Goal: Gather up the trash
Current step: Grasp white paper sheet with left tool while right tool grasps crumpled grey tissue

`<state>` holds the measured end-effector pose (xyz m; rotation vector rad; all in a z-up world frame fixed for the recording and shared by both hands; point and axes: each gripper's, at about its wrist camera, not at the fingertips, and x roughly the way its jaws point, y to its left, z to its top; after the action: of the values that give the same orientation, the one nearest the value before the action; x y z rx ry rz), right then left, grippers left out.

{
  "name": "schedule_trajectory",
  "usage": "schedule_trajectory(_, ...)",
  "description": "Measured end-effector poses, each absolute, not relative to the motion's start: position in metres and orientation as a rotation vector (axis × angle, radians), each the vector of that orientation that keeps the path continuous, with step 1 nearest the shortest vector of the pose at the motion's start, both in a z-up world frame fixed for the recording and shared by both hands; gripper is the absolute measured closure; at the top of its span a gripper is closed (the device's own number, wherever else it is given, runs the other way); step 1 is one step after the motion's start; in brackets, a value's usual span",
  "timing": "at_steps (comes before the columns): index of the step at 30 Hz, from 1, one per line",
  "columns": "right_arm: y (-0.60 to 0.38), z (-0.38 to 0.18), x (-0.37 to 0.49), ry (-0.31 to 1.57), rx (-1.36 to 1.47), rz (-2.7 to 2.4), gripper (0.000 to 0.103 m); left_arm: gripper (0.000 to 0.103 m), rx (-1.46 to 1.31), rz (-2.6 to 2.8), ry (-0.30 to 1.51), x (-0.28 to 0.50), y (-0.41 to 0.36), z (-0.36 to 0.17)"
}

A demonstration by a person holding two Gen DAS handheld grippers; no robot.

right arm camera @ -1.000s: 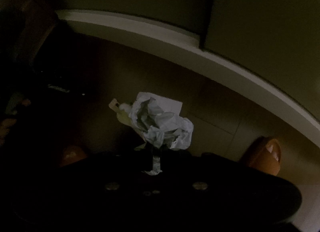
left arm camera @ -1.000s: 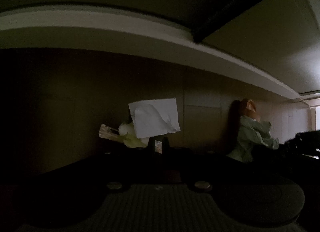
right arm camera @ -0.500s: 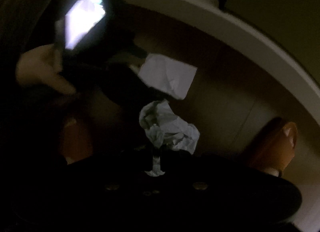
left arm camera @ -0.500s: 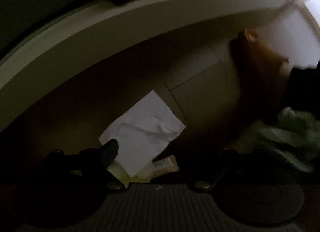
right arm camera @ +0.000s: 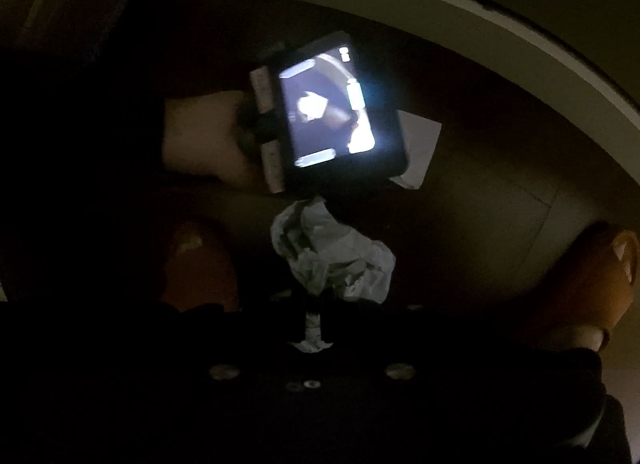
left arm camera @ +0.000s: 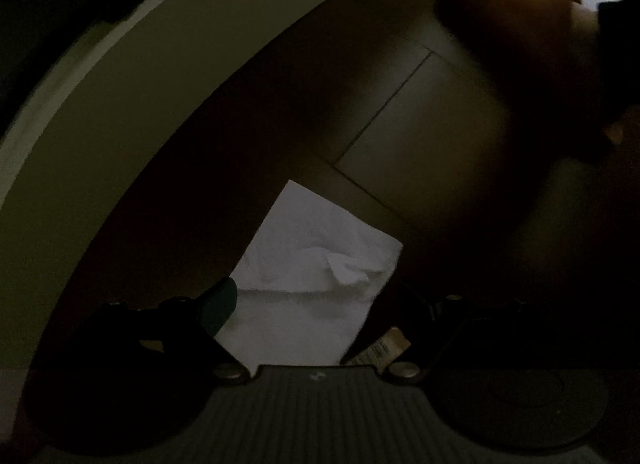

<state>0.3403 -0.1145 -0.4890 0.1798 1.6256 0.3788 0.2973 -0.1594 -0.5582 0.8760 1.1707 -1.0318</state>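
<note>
The scene is very dark. My left gripper (left arm camera: 308, 304) is open, its fingers spread wide, with a flat white sheet of paper (left arm camera: 316, 276) lying between them. A small brown wrapper (left arm camera: 384, 348) shows by its right finger. My right gripper (right arm camera: 314, 304) is shut on a crumpled ball of white paper (right arm camera: 332, 256). In the right wrist view the left gripper's body with its lit screen (right arm camera: 328, 111) hangs just above the crumpled ball, and a corner of the white sheet (right arm camera: 420, 151) sticks out behind it.
A brown tiled floor (left arm camera: 420, 135) meets a pale baseboard and wall (left arm camera: 120, 75). An orange bin or stool (right arm camera: 600, 276) stands at the right of the right wrist view; another orange shape (right arm camera: 200, 260) is at the left. A dark orange object (left arm camera: 512, 15) is at the upper right in the left wrist view.
The left gripper has opened and tilted downward over the floor; the white sheet now lies loose between its fingers. It has swung in front of the right gripper, which still holds the crumpled paper.
</note>
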Motion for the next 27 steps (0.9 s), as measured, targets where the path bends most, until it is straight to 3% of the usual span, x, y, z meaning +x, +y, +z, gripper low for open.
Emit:
schedule_trajectory(3,-0.115,-0.49,0.341,1.632,0.191,0.376,0.098,0.021,0.839,-0.992,1.217,0.31,-0.162,-0.565)
schedule_trajectory(5,-0.114,-0.49,0.342,1.633,0.197,0.37,0.098,0.038,0.816,-0.959,1.243,0.319,-0.162,-0.567)
schedule_trajectory(12,-0.116,-0.492,0.345,1.631,0.206,0.344,0.098,0.076,0.654,-0.881,1.348,0.348,-0.152,-0.568)
schedule_trajectory(13,-0.116,-0.492,0.345,1.63,0.207,0.34,0.098,0.086,0.617,-0.864,1.366,0.354,-0.149,-0.567)
schedule_trajectory(17,-0.118,-0.495,0.343,1.622,0.198,0.326,0.098,0.092,0.417,-0.755,1.442,0.381,-0.126,-0.566)
schedule_trajectory(23,-0.117,-0.49,0.342,1.576,0.19,0.293,0.098,0.092,0.079,-0.549,1.505,0.428,-0.066,-0.546)
schedule_trajectory(27,-0.111,-0.48,0.342,1.498,0.146,0.287,0.098,0.092,-0.003,-0.469,1.491,0.437,-0.031,-0.514)
